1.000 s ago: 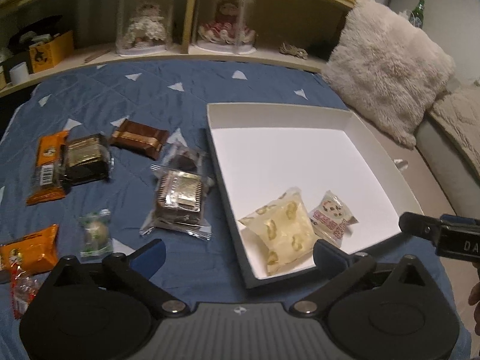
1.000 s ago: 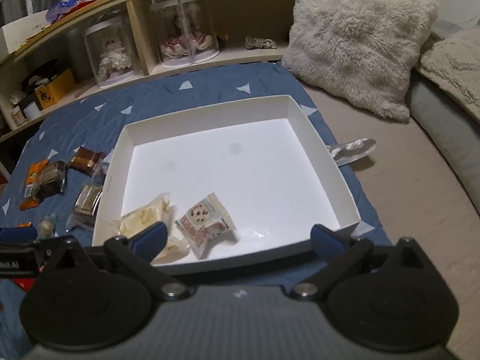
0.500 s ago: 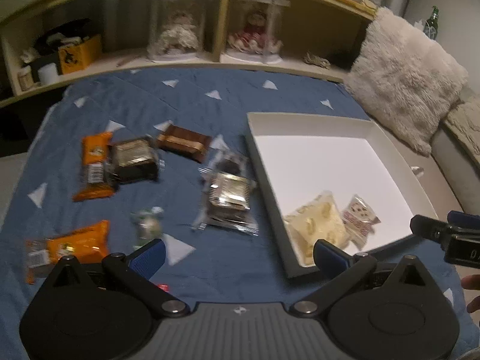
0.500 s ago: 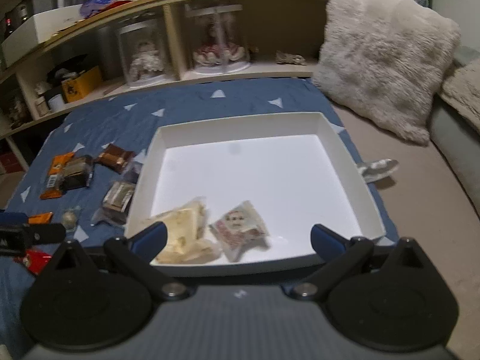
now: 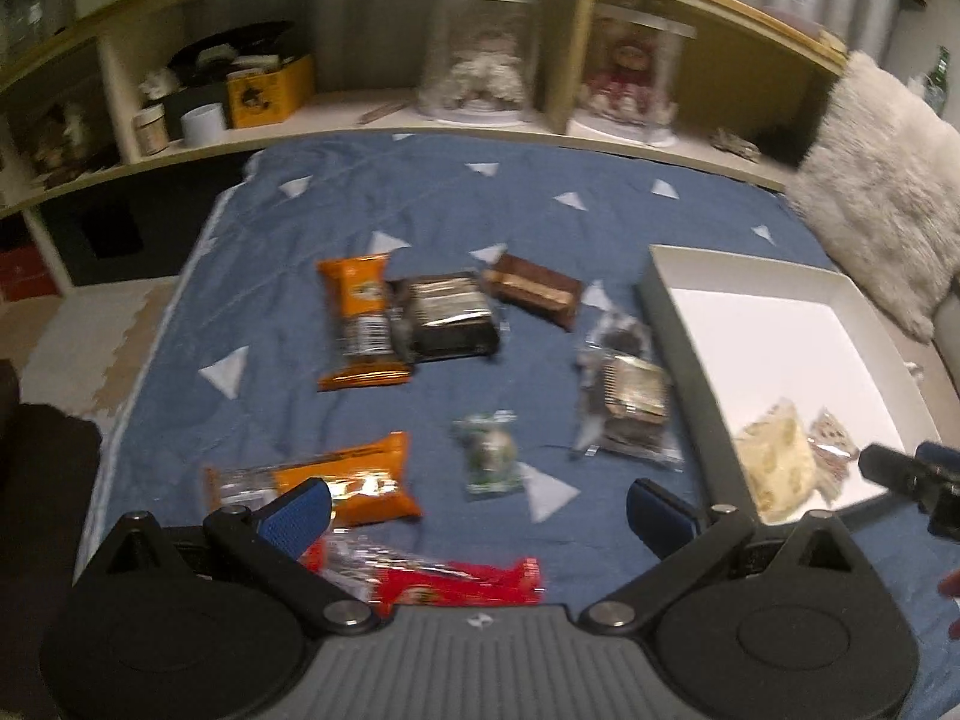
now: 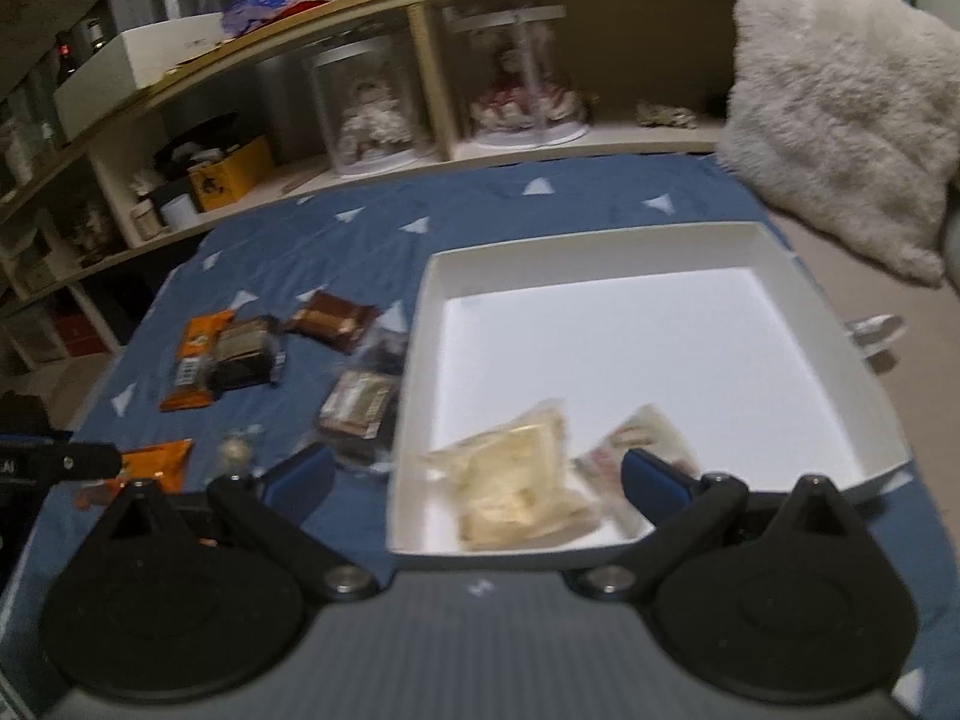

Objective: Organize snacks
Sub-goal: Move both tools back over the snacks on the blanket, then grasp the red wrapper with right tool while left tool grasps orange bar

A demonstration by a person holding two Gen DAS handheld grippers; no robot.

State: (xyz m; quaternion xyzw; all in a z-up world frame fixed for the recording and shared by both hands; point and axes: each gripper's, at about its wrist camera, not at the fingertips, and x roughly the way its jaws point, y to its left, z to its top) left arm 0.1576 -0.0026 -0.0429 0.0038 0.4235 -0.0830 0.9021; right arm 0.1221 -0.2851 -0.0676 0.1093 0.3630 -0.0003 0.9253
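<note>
Pretty dim warm indoor light, both views smeared with motion blur, fisheye bending the shelf (image 5: 420,120), and the white tray (image 6: 600,252) glaring brightest.

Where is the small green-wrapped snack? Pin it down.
In the left wrist view, the green-wrapped snack lies on the blue quilt, between the orange packet and the clear-wrapped brown snack, left of the white box.

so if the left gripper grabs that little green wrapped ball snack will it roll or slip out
The green wrapped snack looks round inside a loose, shiny film, so it may well roll if nudged and could squirt from a pinch. Grabbing a crimped wrapper end seems safer. It is small, probably light. The left gripper is open, short of it.
</note>
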